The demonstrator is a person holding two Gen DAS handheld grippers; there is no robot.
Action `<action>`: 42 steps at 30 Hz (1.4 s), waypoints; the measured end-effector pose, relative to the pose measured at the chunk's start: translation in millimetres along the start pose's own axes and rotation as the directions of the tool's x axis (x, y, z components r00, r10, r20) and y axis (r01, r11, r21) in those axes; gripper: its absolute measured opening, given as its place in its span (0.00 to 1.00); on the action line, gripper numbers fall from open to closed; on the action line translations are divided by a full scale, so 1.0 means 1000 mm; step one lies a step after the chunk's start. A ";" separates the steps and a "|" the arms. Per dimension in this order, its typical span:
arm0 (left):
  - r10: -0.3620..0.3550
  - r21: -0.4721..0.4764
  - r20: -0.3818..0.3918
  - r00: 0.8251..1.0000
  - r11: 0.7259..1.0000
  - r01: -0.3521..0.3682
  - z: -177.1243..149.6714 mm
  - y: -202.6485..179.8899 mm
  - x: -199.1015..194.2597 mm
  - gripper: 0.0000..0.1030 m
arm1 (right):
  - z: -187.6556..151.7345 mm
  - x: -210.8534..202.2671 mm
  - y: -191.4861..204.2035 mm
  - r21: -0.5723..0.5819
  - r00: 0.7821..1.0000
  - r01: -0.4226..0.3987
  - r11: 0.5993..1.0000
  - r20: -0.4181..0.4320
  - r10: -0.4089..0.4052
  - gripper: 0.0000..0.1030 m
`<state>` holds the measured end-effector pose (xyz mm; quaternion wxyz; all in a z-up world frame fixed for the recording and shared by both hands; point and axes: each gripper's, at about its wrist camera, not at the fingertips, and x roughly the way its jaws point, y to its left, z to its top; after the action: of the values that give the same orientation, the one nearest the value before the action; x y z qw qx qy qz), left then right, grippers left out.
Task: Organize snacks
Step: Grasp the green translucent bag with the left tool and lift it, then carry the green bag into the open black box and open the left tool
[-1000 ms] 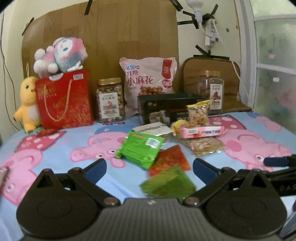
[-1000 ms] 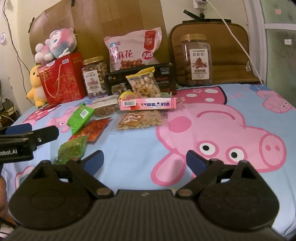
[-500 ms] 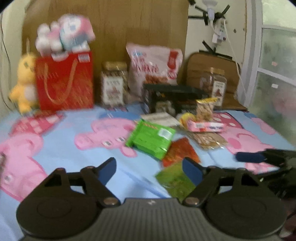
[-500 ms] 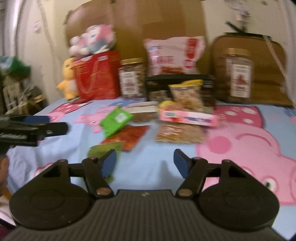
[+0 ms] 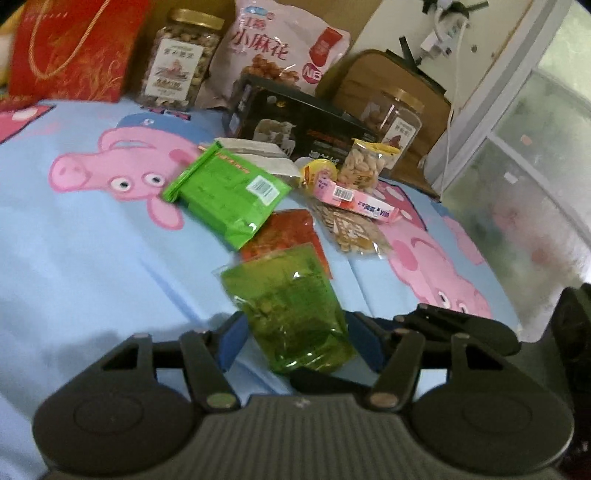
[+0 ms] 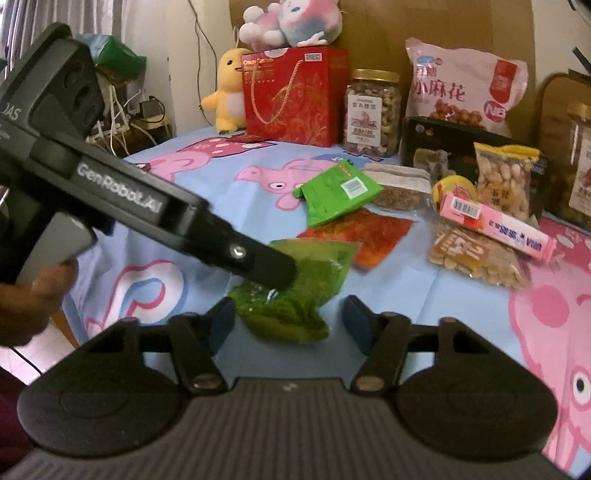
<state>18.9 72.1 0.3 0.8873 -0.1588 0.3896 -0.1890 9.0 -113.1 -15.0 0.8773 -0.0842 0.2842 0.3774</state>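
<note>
Bedsheet [image 5: 74, 258]: light blue, pink cartoon pigs. Near pouch [image 5: 291, 310]: translucent green. Pouch behind it [image 5: 291, 232]: red-orange. Flat packet [image 5: 229, 192]: bright green, white barcode label. Long box [image 6: 498, 225]: pink. Gift bag [image 6: 291, 96]: red, gold pattern. Claw pads [image 5: 231, 339]: blue.

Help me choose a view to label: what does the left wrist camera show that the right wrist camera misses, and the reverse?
Left wrist only: the frosted door and wall plugs at right.

Right wrist only: the left claw from outside, over the green pouch; a yellow plush duck; a pink plush on the red gift bag.

Both: green pouch, green packet, red packet, pink box, nut jar, pig-print sheet.
</note>
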 end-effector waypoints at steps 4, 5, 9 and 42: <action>0.011 0.035 -0.001 1.000 0.999 -0.011 0.006 -0.013 0.011 0.59 | -0.004 -0.006 -0.015 0.055 1.000 0.003 0.998 0.021 -0.004 0.32; 0.008 0.035 -0.002 1.000 0.999 -0.008 0.008 -0.016 0.013 0.60 | -0.005 -0.007 -0.018 0.069 1.000 0.007 0.998 0.026 -0.008 0.30; -0.009 0.052 0.015 1.000 0.999 0.008 0.021 -0.028 0.016 0.60 | -0.005 -0.013 -0.022 0.067 0.997 0.047 0.997 0.053 -0.051 0.29; -0.022 0.055 0.243 0.970 0.998 0.009 0.215 -0.023 0.091 0.68 | 0.119 0.040 -0.195 0.317 0.943 0.161 0.935 0.231 -0.240 0.50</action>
<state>232.7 39.2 91.7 0.9309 -0.1599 0.2711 -0.1854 221.6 -182.0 47.5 0.9443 0.0696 0.2068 0.2465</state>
